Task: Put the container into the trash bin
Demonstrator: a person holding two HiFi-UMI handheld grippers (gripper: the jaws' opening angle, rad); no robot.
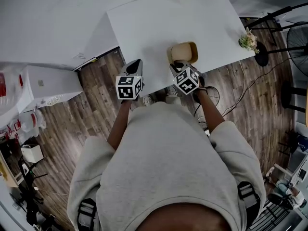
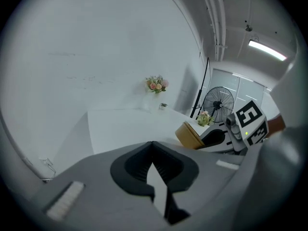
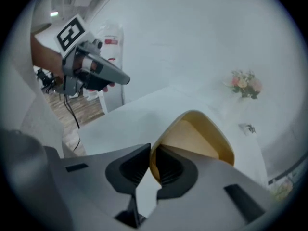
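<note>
"At the near edge of the white table (image 1: 154, 23), what has your right gripper (image 3: 150, 150) got?" my partner asks.

"The container (image 3: 202, 138). Tan, shallow, rounded corners. My jaws are nearly together, pinching its rim: one pad inside the wall, one outside. It sits tilted in the grip, with the open side up toward my head camera. I can't tell if its base touches the tabletop."

"And the left gripper (image 2: 153, 146)?"

"Jaws closed tip to tip with nothing between them. I hold it over the table's near corner, beside the right one but apart from it. It touches neither the container nor the table."

"Where is the container relative to you?"

"Right in front of me, just past my right hand, above the table's edge. From the left gripper view it shows to the right, nose of the other tool clamped on it."

"Anything else around?"

"Flowers (image 1: 249, 41) at the table's right corner, more at the far edge. A standing fan (image 2: 217, 102) beyond the table. Wood floor (image 1: 96, 105) underfoot, with cables trailing on it by my right side."
</note>
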